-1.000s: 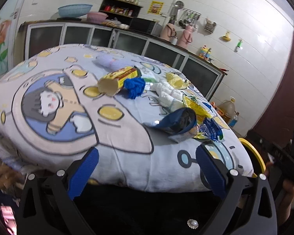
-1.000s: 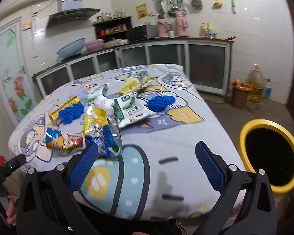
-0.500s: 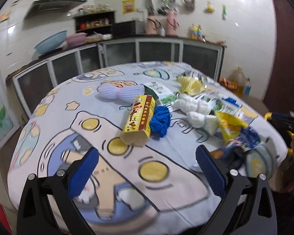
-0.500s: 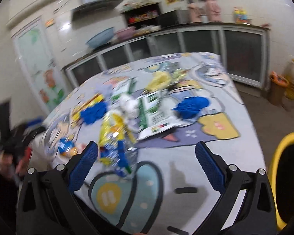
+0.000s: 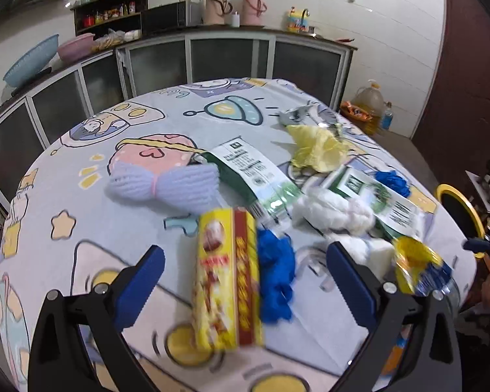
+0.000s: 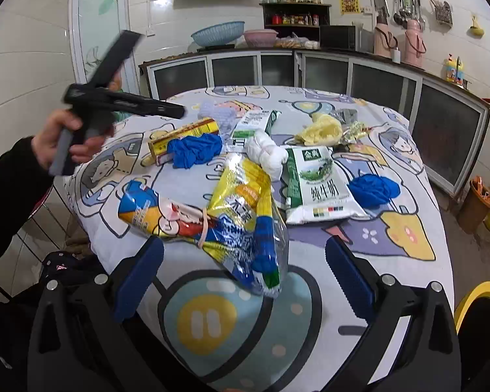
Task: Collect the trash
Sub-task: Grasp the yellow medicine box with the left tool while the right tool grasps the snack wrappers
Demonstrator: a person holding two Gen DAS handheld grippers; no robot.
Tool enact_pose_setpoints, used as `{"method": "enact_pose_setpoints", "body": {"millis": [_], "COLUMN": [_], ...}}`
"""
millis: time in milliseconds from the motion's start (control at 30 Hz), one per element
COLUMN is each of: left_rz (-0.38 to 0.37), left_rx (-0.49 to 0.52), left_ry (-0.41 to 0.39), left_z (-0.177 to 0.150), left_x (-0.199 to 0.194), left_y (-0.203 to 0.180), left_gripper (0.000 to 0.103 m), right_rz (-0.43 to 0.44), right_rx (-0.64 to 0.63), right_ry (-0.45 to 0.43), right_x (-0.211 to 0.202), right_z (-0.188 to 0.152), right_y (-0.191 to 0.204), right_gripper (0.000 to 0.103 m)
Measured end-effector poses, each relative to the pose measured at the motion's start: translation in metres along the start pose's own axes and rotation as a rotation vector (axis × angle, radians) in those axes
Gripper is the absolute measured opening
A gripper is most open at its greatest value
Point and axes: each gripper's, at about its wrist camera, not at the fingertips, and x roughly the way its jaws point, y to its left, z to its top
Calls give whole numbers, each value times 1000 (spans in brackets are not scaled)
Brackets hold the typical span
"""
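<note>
Since half a second ago, the left gripper has closed in, spread wide astride the long yellow-and-red cardboard box; a crumpled blue glove touches the box. The right gripper, also wide, frames a yellow-blue snack bag nearer the yellow-rimmed bin.

I see a matt printed cloth over the counter. The snack bags are glossy, crinkled plastic film; the yellow box looks like shiny printed cardboard. The blue wads look like soft cloth, and my fingers carry matt blue ridged pads.
</note>
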Motion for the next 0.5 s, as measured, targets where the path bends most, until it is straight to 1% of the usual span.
{"method": "enact_pose_setpoints", "body": {"millis": [100,167,200,267,367,433,500], "left_rz": [-38,-35,-40,-76,-90,-88,-119], "left_rx": [-17,-32,-40,-67,-86,-105,-135], "left_ry": [59,85,92,107,127,135,147], "left_z": [9,11,11,10,7,6,5], "left_x": [23,36,41,50,59,65,69], "left_y": [5,7,9,14,19,25,32], "left_gripper": [96,96,96,96,96,96,96], "right_rz": [8,8,11,25,9,2,24], "right_rx": [15,15,14,13,20,49,87], "right_ry": [13,30,35,55,70,76,81], "right_x": [7,12,14,18,26,30,33], "right_z": [0,-1,0,-1,0,2,5], "right_y": [-5,-6,-6,-6,-9,-15,-22], "right_gripper": [95,95,95,95,95,95,95]}}
